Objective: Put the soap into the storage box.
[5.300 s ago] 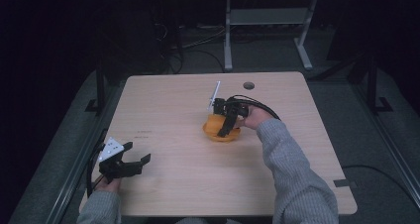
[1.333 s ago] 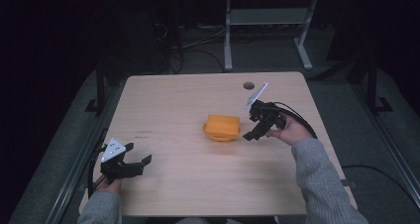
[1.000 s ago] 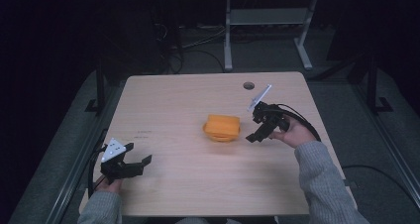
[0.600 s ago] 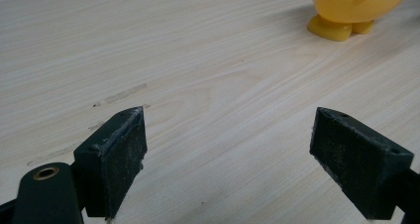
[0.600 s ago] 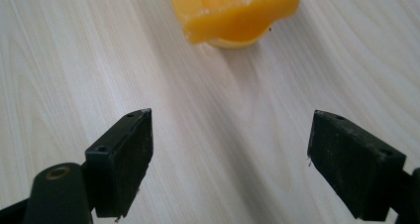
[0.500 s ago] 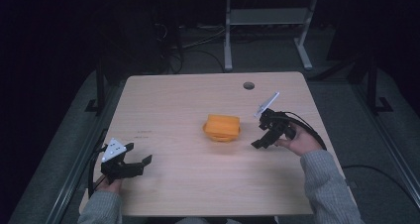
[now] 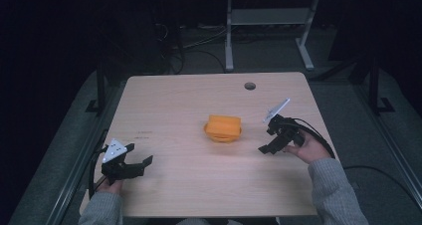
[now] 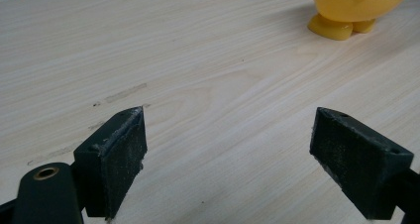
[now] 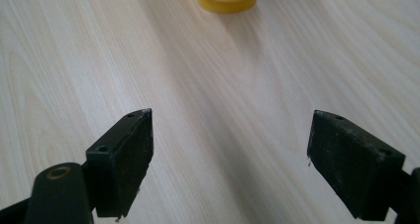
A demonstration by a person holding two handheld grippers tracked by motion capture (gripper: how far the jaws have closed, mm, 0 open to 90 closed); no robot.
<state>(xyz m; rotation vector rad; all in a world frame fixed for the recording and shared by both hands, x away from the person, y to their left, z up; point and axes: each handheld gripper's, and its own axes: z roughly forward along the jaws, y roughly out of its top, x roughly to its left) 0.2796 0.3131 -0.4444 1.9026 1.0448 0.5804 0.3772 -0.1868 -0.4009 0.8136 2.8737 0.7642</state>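
Right gripper has withdrawn from the orange plastic footed container, jaws wide, empty; placement appears complete. Left gripper unchanged, wide, idle.

One tabletop, one orange container that could be two nested pieces, and two hand-held grippers: left, right.

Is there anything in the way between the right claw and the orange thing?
No. Only bare table lies between the right gripper and the orange container. Its jaws are open and hold nothing.
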